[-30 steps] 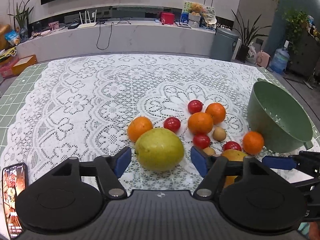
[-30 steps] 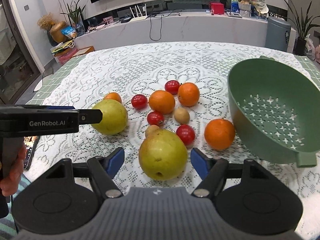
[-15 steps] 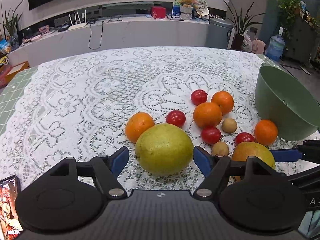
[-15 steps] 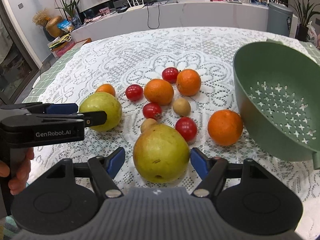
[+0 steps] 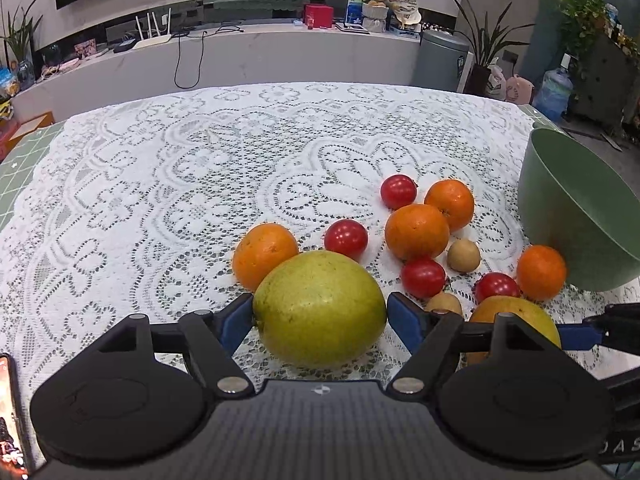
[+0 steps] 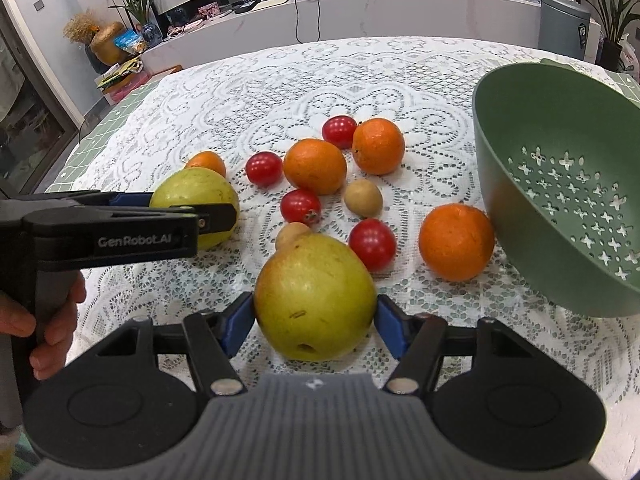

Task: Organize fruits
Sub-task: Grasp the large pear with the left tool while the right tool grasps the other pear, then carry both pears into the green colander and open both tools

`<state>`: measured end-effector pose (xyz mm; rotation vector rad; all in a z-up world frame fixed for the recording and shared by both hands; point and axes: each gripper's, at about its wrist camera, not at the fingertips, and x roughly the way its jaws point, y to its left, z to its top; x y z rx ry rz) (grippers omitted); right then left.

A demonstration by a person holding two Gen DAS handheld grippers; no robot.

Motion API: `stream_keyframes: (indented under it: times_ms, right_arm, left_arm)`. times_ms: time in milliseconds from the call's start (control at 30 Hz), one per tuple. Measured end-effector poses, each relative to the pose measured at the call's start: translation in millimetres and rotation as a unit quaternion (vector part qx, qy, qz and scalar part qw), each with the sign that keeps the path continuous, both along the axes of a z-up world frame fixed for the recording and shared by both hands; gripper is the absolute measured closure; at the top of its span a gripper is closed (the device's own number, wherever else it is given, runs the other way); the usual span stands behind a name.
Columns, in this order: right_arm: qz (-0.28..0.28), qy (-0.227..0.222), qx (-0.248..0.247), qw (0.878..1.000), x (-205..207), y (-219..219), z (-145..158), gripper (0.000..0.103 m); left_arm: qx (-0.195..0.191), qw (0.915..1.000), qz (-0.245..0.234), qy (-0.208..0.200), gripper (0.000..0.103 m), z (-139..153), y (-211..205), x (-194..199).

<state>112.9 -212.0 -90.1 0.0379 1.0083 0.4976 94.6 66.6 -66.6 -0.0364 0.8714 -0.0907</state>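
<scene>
a living room with a long white counter lies behind the desk (image 5: 120, 208), which is covered by a white lace cloth. on it we have two big yellow-green fruits, several oranges, small red tomatoes and a few brown fruits, with a green colander (image 6: 560, 184) tilted at the right edge.

our left gripper (image 5: 320, 316) brackets the left green fruit (image 5: 320, 308); its blue pads sit right at the fruit's flanks, and we cannot tell whether they press on it yet. our right gripper (image 6: 316, 320) is closing on the right green fruit (image 6: 314, 296), which lies between its pads, and the pads look to be touching its sides.

we judge both fruits heavy, firm and smooth-skinned, so they could slip or roll out of a narrow pinch. the best hold is across the widest part, pads level on opposite sides, squeezed firmly but not hard enough to bruise. an orange (image 5: 264, 254) touches the left fruit behind, and a tomato (image 6: 372, 244) sits just beside the right one, so either could get nudged.
</scene>
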Motion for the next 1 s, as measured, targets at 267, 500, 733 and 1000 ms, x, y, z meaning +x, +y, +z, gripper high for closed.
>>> stream_keyframes:
  times_ms: [267,500,733,1000]
  right_arm:
    - [0.003,-0.007,-0.003,1.0,-0.8,0.3,0.2,0.041]
    - [0.0,-0.013,-0.003,1.0,-7.2,-3.9,3.2,0.041]
    - [0.0,-0.033,0.008,0.999,-18.1,-14.9,17.4,0.041]
    - [0.01,-0.084,0.014,0.996,-36.0,-31.3,49.1,0.041]
  left_arm:
    - [-0.006,1.0,0.005,-0.006,0.021,-2.9,-3.1,1.0]
    - [-0.004,0.9997,0.021,-0.01,0.021,-0.4,-4.2,-3.8]
    - [-0.001,0.9993,0.03,-0.022,0.021,14.0,-8.0,-18.2]
    - [-0.02,0.9986,0.018,-0.047,0.021,47.5,-20.4,-38.8]
